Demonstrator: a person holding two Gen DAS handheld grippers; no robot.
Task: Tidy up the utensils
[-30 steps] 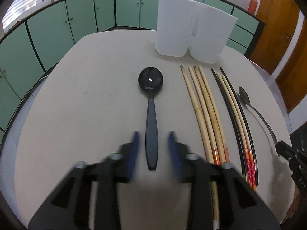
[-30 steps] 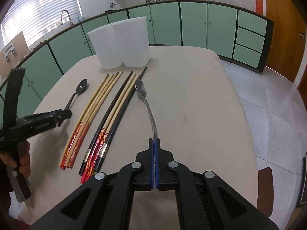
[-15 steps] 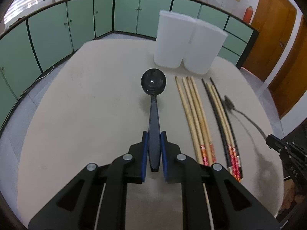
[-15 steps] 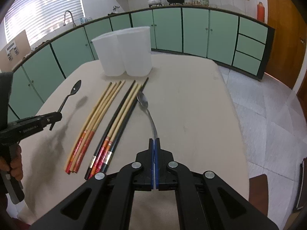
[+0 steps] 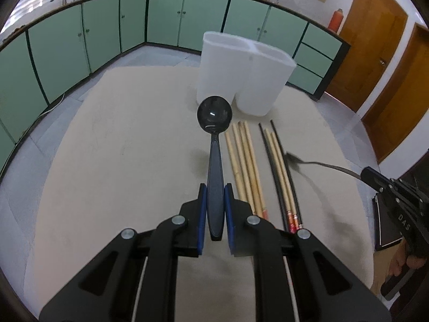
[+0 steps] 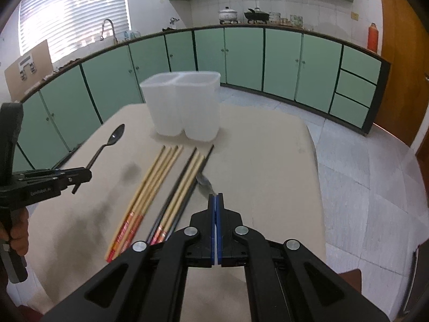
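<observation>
My left gripper [image 5: 215, 191] is shut on the handle of a black plastic spoon [image 5: 214, 115] and holds it in the air above the table, bowl pointing at the white two-compartment holder [image 5: 244, 67]. My right gripper [image 6: 216, 197] is shut on the handle of a metal spoon [image 6: 204, 182], lifted and blurred; it also shows in the left wrist view [image 5: 308, 162]. Several tan chopsticks [image 5: 244, 161] and several black-and-tan chopsticks [image 5: 278, 161] lie on the table in front of the holder [image 6: 185, 102].
The beige table [image 5: 120, 161] has rounded edges with tiled floor around it. Green cabinets [image 6: 241, 59] line the walls behind. A dark flat object [image 5: 386, 230] lies at the table's right edge in the left wrist view.
The left gripper closed on the black spoon and lifted it off the table. The right gripper lifted the metal spoon. Both have risen higher.
</observation>
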